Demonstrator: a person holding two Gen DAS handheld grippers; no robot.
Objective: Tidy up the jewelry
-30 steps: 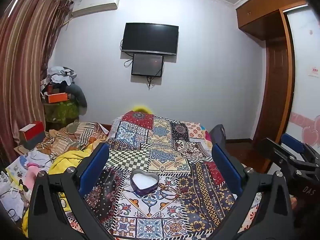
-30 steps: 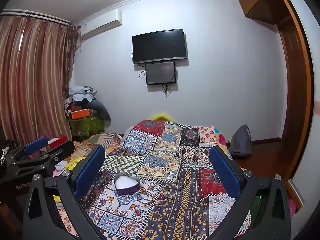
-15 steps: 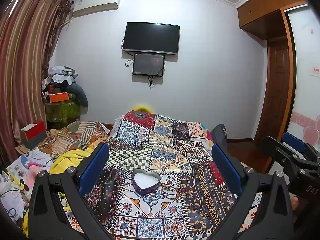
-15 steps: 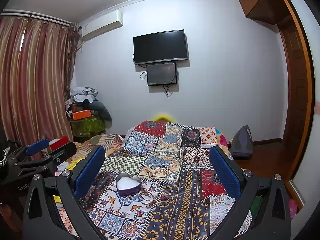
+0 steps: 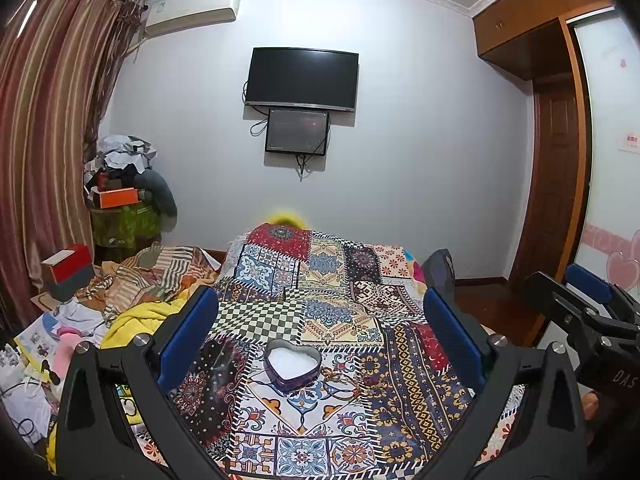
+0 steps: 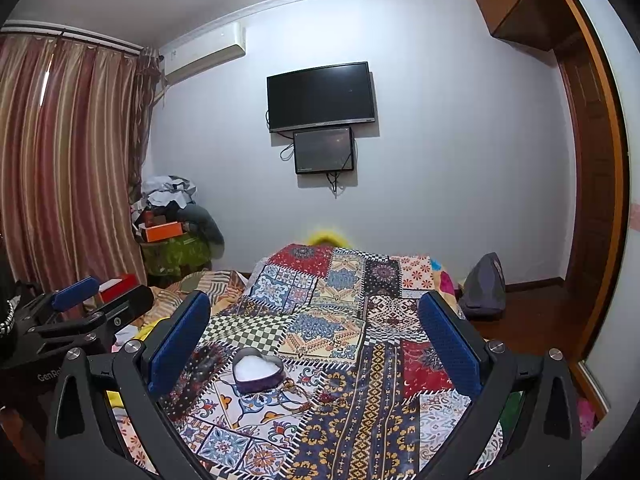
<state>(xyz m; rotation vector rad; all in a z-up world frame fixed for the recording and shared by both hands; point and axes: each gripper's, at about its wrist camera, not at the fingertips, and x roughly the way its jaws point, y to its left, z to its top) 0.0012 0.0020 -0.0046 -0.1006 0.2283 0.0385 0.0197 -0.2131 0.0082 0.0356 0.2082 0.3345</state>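
A small heart-shaped tin box with a white lining [image 5: 293,364] sat open on the bed's bright patchwork quilt [image 5: 340,312]; thin gold-coloured bangles and chain [image 6: 298,396] lay just beside it, hard to make out against the print. The left gripper [image 5: 320,340] and the right gripper [image 6: 316,340] both hovered above, jaws spread wide and holding nothing. The jewelry looked light, thin and slippery, best pinched across a bangle's rim; the soft quilt would give under pressure. Behind, a black wall-mounted television [image 5: 301,79], striped curtains [image 6: 68,160] and heaped clothes [image 5: 132,292] filled the bedroom.
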